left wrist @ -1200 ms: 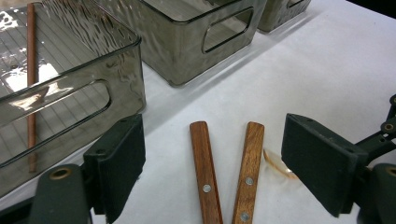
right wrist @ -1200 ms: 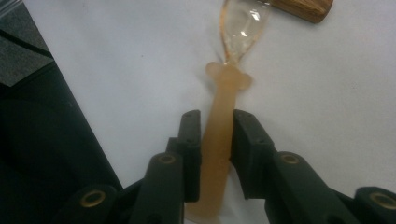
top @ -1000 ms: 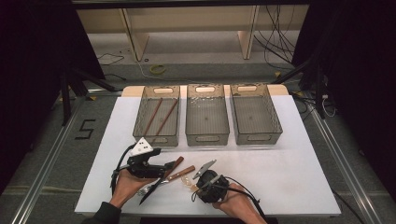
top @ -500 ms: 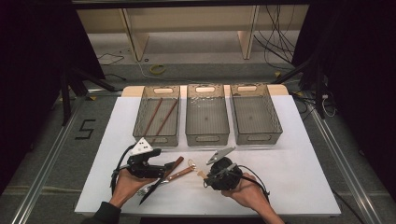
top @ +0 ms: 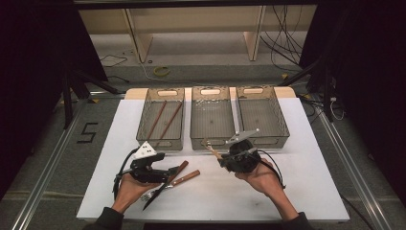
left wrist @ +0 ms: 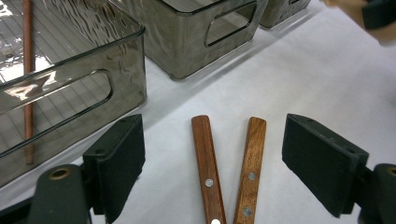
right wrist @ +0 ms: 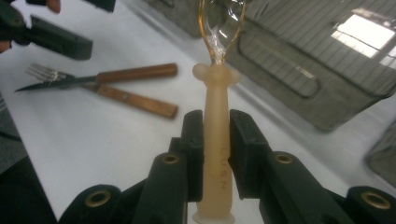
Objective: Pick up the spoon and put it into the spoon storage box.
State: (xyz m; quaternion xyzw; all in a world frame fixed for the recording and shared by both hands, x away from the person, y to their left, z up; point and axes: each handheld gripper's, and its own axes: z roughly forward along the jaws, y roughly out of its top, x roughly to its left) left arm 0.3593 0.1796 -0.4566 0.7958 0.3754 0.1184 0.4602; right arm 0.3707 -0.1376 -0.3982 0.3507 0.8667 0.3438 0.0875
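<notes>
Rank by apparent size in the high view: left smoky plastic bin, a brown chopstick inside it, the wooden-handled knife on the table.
1. Left smoky plastic bin
2. Brown chopstick and wooden-handled knife: similar length, unranked.

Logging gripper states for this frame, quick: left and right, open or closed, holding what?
Left gripper: open, empty, jaws either side of two wooden handles.
Right gripper: closed on a pale-handled utensil.

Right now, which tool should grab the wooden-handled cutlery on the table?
Left. The left tool is open with both wooden handles lying between its jaws. The right tool is shut on the spoon near the middle bin, so it is not free.
</notes>
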